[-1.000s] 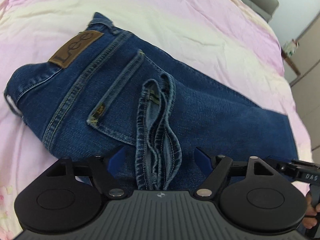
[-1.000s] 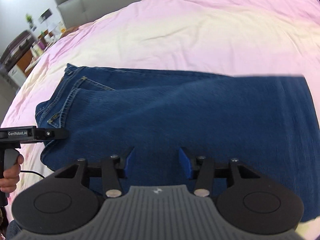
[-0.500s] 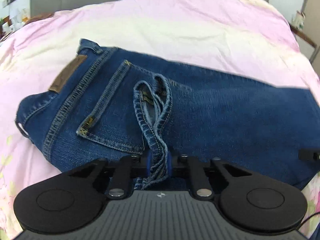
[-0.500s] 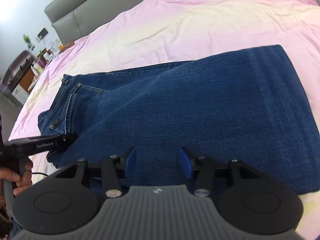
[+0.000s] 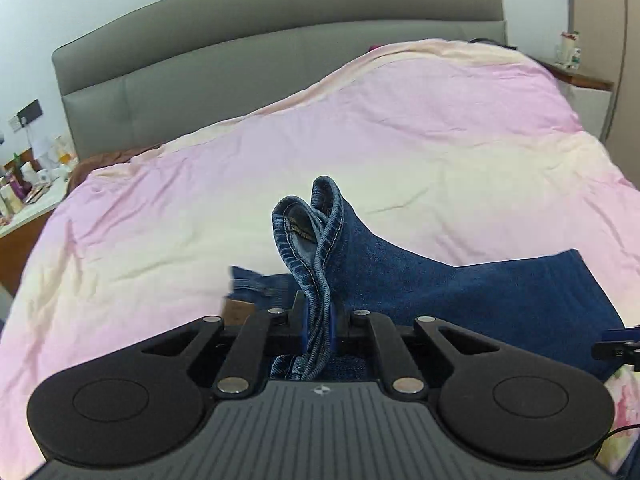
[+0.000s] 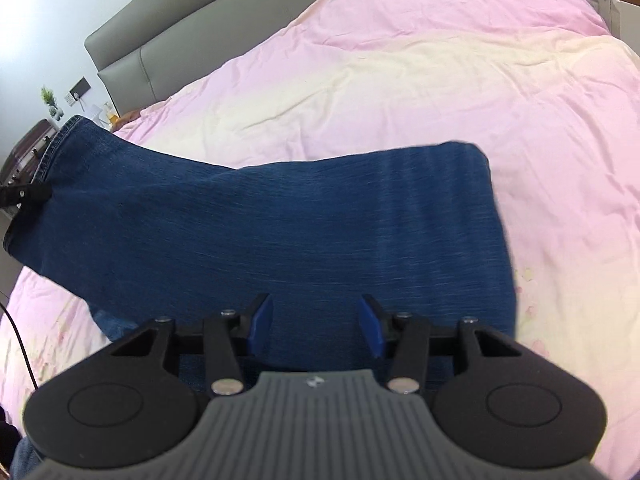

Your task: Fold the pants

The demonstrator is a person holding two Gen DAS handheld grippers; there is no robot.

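Observation:
Blue jeans (image 6: 304,220) lie folded on the pink bed cover. My left gripper (image 5: 319,328) is shut on the leg hems (image 5: 316,232) and holds them lifted above the bed, so the cloth slopes up from the folded part (image 5: 500,292). In the right wrist view the lifted hem end (image 6: 68,152) rises at the far left, held by the left gripper's tip (image 6: 24,196). My right gripper (image 6: 316,330) is open and empty, low over the near edge of the jeans. The waistband is mostly hidden under the lifted legs.
The pink and cream bed cover (image 5: 400,152) spreads all around the jeans. A grey headboard (image 5: 280,32) stands at the back. A cluttered side table (image 5: 28,192) is at the far left, a nightstand (image 5: 580,76) at the far right.
My left gripper closed on the leg hems and lifted them up off the jeans. The right gripper stayed open and shifted a little over the cloth.

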